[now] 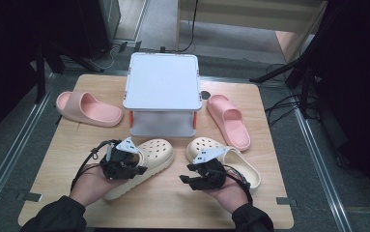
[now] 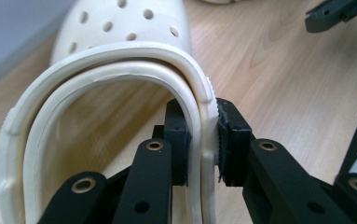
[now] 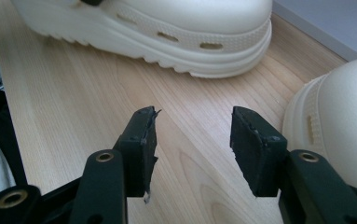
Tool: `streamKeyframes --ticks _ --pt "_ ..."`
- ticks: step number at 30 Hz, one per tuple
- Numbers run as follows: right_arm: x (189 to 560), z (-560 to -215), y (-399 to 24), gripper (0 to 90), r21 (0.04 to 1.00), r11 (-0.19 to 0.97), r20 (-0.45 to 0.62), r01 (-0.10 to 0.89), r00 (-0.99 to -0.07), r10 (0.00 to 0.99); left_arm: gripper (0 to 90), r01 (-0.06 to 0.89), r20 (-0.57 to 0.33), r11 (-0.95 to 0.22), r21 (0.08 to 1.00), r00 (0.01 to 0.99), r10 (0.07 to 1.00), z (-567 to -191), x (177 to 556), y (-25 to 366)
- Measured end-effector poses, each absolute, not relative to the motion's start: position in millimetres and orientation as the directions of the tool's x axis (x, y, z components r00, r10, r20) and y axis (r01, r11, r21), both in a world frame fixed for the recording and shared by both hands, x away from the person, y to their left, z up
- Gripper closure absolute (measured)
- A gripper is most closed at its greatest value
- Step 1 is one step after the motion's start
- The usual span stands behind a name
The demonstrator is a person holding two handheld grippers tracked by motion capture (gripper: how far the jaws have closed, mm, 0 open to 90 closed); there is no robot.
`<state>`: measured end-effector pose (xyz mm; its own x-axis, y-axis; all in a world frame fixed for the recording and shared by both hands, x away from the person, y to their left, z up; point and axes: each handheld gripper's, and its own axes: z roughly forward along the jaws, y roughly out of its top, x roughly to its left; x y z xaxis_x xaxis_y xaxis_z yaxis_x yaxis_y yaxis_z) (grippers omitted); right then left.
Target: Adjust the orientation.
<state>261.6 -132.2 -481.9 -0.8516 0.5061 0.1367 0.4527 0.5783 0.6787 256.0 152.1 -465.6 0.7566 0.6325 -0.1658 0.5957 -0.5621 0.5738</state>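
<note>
Two cream clogs, two pink slides and one white box (image 1: 162, 82) sit on the wooden table (image 1: 173, 203). The left clog (image 1: 146, 164) lies in front of the box, its long axis slanting, toe toward the box and heel toward the person. The right clog (image 1: 223, 159) lies just beside it, with its toe also toward the box. One pink slide (image 1: 88, 108) lies left of the box, the other slide (image 1: 228, 121) right of it. The left gripper view shows the left gripper (image 2: 203, 144) clenched on the left clog's heel rim, one pad inside and one outside; the high view hides that grip. The right gripper (image 3: 192, 140) is released, with bare table between its pads
</note>
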Motion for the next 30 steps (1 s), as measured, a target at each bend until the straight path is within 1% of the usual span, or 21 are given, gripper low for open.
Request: streamKeyframes --ticks 3,6,12,17,18,19,20,22,23,24,25,27,28,30 --pt "261.2 -482.7 -129.4 52.3 0.687 0.574 0.134 0.444 -0.855 0.501 75.5 0.588 -0.162 -0.578 0.565 0.766 0.622 -468.3 254.9 148.7" --pt "261.7 -483.4 -125.4 53.1 0.701 0.556 0.143 0.446 -0.852 0.503 73.1 0.596 -0.196 -0.58 0.556 0.772 0.605 -472.5 255.8 149.8" --pt "263.8 -485.0 -122.2 54.6 0.715 0.535 0.151 0.45 -0.847 0.51 64.3 0.577 -0.19 -0.569 0.585 0.781 0.595 -466.9 255.3 154.5" --pt "264.5 -484.3 -117.6 59.7 0.733 0.504 0.162 0.456 -0.837 0.522 60.9 0.578 -0.197 -0.535 0.616 0.771 0.605 -453.4 249.9 169.9" --pt "264.5 -484.3 -117.6 59.7 0.733 0.504 0.162 0.456 -0.837 0.522 62.1 0.578 -0.197 -0.535 0.616 0.771 0.605 -453.4 249.9 169.9" --pt "264.4 -484.3 -116.6 61.5 0.733 0.501 0.165 0.46 -0.835 0.524 62.1 0.582 -0.204 -0.528 0.618 0.768 0.607 -450.7 249.2 174.8" --pt "264.6 -484.8 -112.7 64.8 0.735 0.493 0.17 0.466 -0.83 0.531 69.4 0.581 -0.201 -0.516 0.63 0.763 0.614 -446.9 248.0 183.4" --pt "264.7 -485.4 -110.4 66.1 0.734 0.489 0.178 0.471 -0.829 0.531 73.2 0.583 -0.2 -0.51 0.633 0.759 0.62 -446.2 248.2 186.4" --pt "264.5 -486.8 -105.4 70.1 0.736 0.491 0.171 0.466 -0.83 0.531 76.2 0.587 -0.195 -0.505 0.632 0.752 0.63 -445.5 249.6 195.3" --pt "264.5 -486.8 -105.4 70.1 0.736 0.491 0.171 0.466 -0.83 0.531 77.9 0.587 -0.195 -0.505 0.632 0.752 0.63 -445.5 249.6 195.3" --pt "264.6 -488.5 -100.7 74.3 0.734 0.487 0.176 0.473 -0.826 0.536 80.7 0.595 -0.19 -0.506 0.624 0.744 0.641 -446.5 251.5 200.6" --pt "264.7 -489.1 -98.8 76.0 0.732 0.485 0.181 0.479 -0.823 0.539 82.2 0.608 -0.188 -0.498 0.618 0.729 0.658 -449.0 254.9 209.5" --pt "265.3 -490.6 -96.2 78.5 0.732 0.481 0.186 0.483 -0.821 0.54 83.8 0.615 -0.187 -0.489 0.619 0.719 0.669 -450.2 256.6 214.5" --pt "264.9 -493.7 -89.2 86.9 0.728 0.484 0.181 0.485 -0.818 0.546 87.5 0.624 -0.187 -0.472 0.622 0.704 0.685 -452.7 259.4 223.4"
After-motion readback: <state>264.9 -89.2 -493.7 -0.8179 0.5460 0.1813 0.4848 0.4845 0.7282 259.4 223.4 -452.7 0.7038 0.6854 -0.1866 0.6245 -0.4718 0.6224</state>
